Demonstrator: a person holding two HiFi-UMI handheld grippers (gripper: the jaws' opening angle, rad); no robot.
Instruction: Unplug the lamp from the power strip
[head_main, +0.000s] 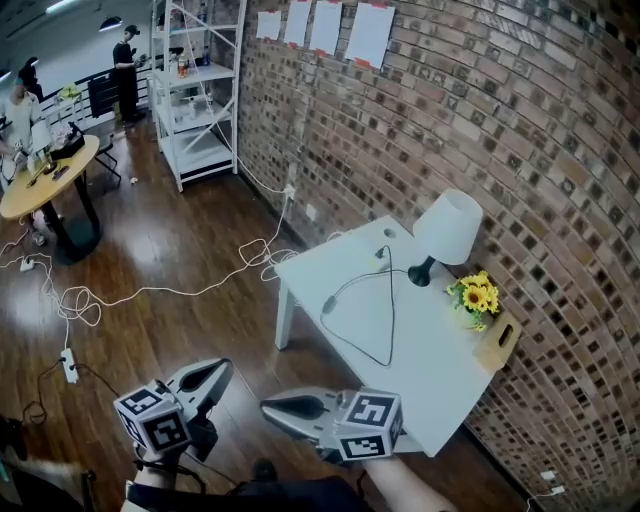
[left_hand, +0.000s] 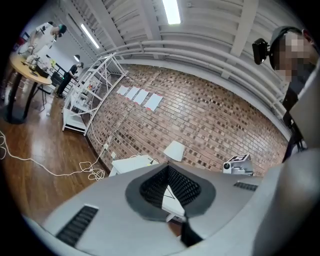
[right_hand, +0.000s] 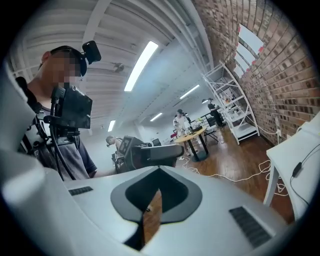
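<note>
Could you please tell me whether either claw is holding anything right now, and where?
Nothing is held: the left claw and right claw are both shut and empty.

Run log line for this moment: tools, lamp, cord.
left tool shut, empty | right tool shut, empty | lamp upright on table | black cord on table, untouched | unplugging not started

I can read nothing here. The sheets (head_main: 325, 25) on the brick wall (head_main: 520, 110) are too small and pale for me to make out. The cube (head_main: 155, 420) on my left gripper (head_main: 222, 370) and its twin on my right gripper (head_main: 272, 407) bear only black-and-white square patterns, no letters or numbers.
</note>
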